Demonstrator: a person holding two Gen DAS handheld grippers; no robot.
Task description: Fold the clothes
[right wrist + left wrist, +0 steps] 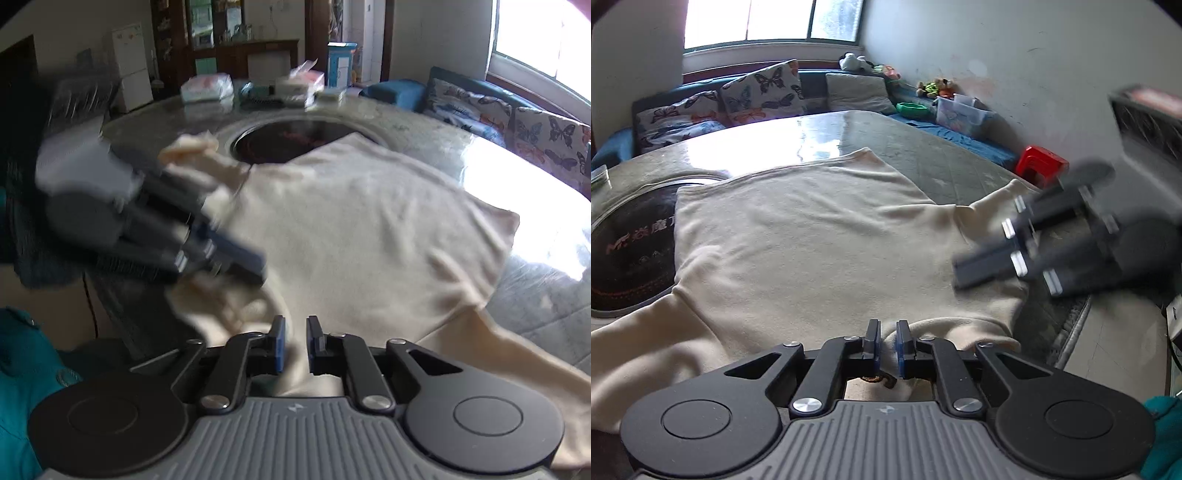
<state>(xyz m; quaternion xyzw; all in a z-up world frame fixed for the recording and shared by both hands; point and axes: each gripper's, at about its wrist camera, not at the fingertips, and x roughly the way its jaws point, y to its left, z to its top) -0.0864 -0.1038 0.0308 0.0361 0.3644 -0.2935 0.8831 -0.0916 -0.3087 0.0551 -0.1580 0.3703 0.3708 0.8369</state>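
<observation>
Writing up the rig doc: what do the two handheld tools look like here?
Both match: the left tool and right tool have black linkage arms, silver pivot screws, blue pads on the fingers, round black side discs, and a ribbed grey body with a small logo.

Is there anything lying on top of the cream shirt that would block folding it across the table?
Nothing visible does. The cream shirt lies spread on the table with only the two grippers over its near edge.

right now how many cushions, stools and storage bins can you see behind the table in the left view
butterfly cushions: 2 (second)
plain grey cushion: 1
red stool: 1
clear storage bin: 1
total: 5
</observation>
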